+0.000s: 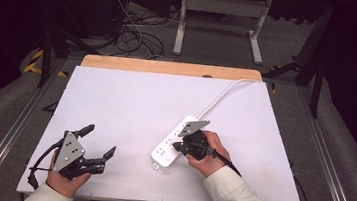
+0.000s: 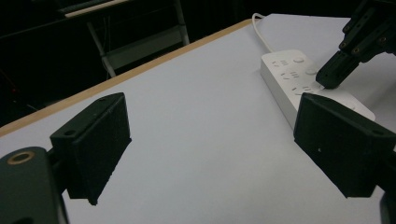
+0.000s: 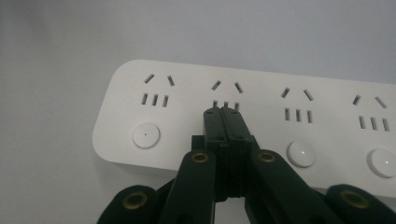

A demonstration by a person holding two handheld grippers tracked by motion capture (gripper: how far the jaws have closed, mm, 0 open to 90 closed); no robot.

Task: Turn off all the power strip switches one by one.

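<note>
1. My right gripper has its jaws pressed flat together with nothing between them. The tips are down on the top face of the power strip, just below the second socket from the rounded end.
2. The round buttons sit in a row along the strip's near edge. My closed tips cover the spot between the first and the next visible button.
3. My left gripper is spread wide and holding nothing. It rests low over the white table at the near left, well apart from the strip.
4. The strip lies diagonally, right of centre on the table. Its white cord runs toward the far edge.
5. A wooden strip borders the far side of the table.
</note>
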